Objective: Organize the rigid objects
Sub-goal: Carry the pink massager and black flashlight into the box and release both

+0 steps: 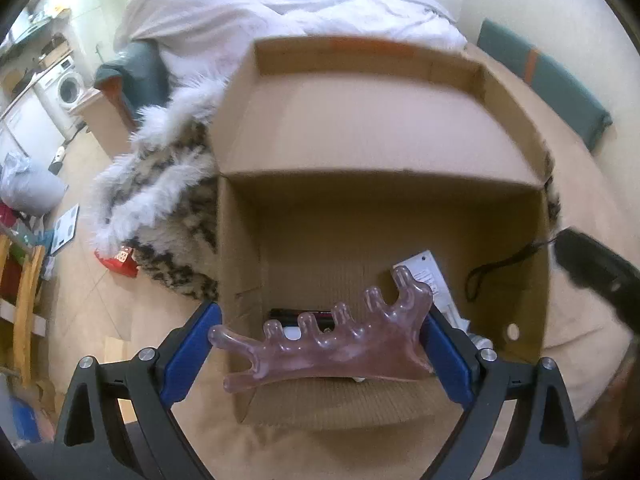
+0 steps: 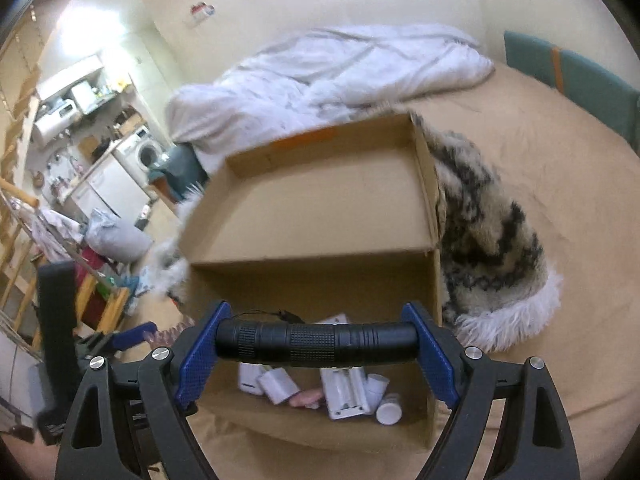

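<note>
An open cardboard box (image 1: 400, 208) lies on a tan bed; it also shows in the right wrist view (image 2: 320, 216). My left gripper (image 1: 320, 354) is shut on a pink translucent comb-shaped massager (image 1: 328, 344), held crosswise above the box's near edge. My right gripper (image 2: 316, 344) is shut on a black flashlight (image 2: 316, 340), held crosswise over the box. The flashlight's end (image 1: 592, 264) and its black strap (image 1: 496, 268) show at the right in the left wrist view. Several white objects (image 2: 344, 392) lie in the box bottom.
A furry black-and-white blanket (image 2: 488, 232) lies beside the box, also in the left wrist view (image 1: 168, 200). A white duvet (image 2: 328, 76) is bunched behind. A teal headboard cushion (image 2: 580, 80) stands at the right. Floor clutter and a washing machine (image 1: 68, 88) are at the left.
</note>
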`<state>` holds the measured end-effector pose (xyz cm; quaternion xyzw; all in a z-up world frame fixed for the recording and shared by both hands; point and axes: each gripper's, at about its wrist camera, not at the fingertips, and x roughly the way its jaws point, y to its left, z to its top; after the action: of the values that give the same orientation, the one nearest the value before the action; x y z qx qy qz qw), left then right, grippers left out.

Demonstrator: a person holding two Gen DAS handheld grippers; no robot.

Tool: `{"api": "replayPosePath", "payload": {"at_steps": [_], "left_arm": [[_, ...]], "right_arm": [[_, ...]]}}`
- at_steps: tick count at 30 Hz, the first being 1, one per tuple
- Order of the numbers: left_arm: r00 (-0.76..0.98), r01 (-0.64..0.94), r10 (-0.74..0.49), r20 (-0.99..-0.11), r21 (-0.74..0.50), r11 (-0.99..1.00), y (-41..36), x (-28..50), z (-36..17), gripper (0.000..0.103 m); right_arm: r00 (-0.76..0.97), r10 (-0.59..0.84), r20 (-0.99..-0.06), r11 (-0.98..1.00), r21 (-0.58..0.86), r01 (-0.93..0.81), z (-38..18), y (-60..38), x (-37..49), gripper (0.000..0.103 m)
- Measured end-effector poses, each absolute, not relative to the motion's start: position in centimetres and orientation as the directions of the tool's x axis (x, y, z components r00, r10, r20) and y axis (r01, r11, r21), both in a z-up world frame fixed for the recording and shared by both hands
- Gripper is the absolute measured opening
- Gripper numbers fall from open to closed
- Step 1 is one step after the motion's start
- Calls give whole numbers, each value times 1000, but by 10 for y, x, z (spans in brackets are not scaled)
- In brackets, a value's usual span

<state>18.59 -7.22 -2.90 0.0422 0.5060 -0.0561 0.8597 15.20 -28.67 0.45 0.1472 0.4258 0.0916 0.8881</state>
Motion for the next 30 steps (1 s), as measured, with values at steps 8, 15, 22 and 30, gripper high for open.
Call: {"api": "replayPosePath", "payload": {"at_steps": [8,15,22,30], "left_arm": [[426,163,-51,-903,21,986,-82,195,-77,96],[406,144,-64,-912,-5,990,-80,202,-87,96],[365,133,-90,-927,-44,990,-74,209,-97,96],[342,164,-95,-935,-40,986,-83,206,-106,96]], "right_arm": [[522,306,-796,936,352,-12,-52,-288,166,92],[480,325,-815,932,361,-17,-67,-280,175,92],[439,303,-846,944,330,-15,-80,-271,183,92],[440,286,-851,951,308,-23,-80,-263,186,92]]}}
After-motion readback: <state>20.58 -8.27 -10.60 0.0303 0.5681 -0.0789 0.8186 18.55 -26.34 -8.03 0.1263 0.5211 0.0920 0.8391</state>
